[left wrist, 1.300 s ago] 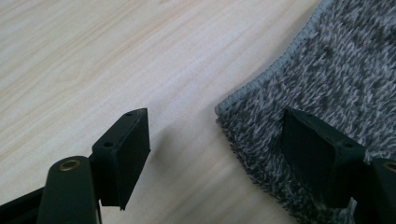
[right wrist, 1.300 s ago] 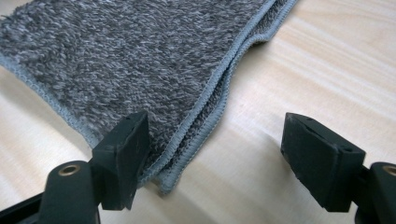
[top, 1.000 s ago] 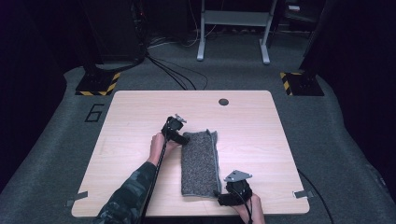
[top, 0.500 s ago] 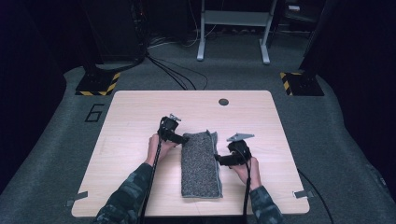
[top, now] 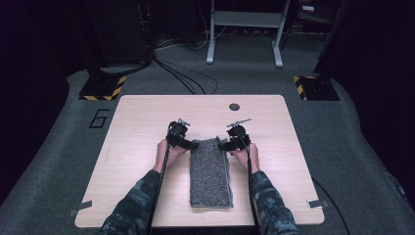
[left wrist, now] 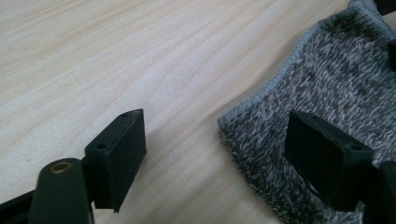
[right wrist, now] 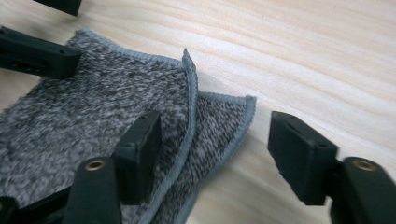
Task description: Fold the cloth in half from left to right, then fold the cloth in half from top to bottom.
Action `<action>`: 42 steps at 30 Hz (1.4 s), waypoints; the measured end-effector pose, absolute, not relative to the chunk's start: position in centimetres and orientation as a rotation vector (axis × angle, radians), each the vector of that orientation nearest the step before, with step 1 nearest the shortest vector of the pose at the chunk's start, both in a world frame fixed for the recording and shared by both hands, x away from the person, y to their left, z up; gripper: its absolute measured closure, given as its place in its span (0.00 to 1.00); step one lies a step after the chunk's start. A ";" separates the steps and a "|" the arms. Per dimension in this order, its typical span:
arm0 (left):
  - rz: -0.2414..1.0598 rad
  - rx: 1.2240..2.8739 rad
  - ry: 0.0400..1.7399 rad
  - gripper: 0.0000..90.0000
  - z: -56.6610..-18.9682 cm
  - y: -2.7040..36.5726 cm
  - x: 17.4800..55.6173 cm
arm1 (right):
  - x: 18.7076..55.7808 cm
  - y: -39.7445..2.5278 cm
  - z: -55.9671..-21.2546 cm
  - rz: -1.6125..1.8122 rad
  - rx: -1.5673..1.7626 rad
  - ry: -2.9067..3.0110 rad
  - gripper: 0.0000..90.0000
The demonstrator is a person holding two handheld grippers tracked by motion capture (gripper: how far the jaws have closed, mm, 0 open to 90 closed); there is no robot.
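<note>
A grey speckled towel (top: 210,171), folded into a long strip, lies on the wooden table (top: 137,122) with its short end toward the front edge. My left gripper (top: 188,143) is open at the strip's far left corner (left wrist: 243,126), one jaw over the cloth and one over bare wood. My right gripper (top: 226,145) is open at the far right corner, where two layers with a blue-grey hem (right wrist: 189,93) lie slightly offset. In the right gripper view my gripper (right wrist: 215,149) straddles that hem, and the left gripper's black jaws (right wrist: 35,53) rest at the cloth's far corner.
A small dark round disc (top: 234,106) sits near the table's far edge. Bits of tape (top: 80,208) mark the front corners. Cables (top: 181,78) and a metal stand (top: 244,34) are on the floor beyond the table.
My right gripper has travelled from the towel's near right corner up along its right edge to the far right corner. The left gripper has stayed at the far left corner.
</note>
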State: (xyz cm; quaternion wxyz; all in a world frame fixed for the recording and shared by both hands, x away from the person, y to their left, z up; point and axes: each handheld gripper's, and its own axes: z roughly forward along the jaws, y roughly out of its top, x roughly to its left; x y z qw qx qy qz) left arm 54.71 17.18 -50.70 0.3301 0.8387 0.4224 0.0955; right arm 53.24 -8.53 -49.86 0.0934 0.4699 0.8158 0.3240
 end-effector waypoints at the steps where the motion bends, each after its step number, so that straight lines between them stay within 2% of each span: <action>1: 0.246 2.192 1.106 0.25 -50.8 17.2 54.7 | 53.5 -8.5 -50.0 0.953 1.396 2.426 0.44; 4: 0.243 2.199 1.100 0.28 -50.8 17.1 54.7 | 54.0 -8.3 -50.2 0.952 1.423 2.411 0.54; 10: 0.254 2.230 1.072 0.44 -50.6 16.7 54.4 | 54.1 -8.0 -50.5 0.906 1.406 2.397 0.73; 19: 0.270 2.257 1.031 0.66 -50.6 15.9 53.9 | 53.9 -8.2 -50.7 0.938 1.363 2.409 0.93; 31: 0.275 2.256 1.004 0.91 -50.6 15.4 53.6 | 53.6 -8.3 -50.8 0.973 1.323 2.404 0.97; 42: 0.348 2.215 0.954 0.94 -48.4 15.9 53.0 | 52.9 -8.7 -48.4 1.049 1.250 2.334 0.97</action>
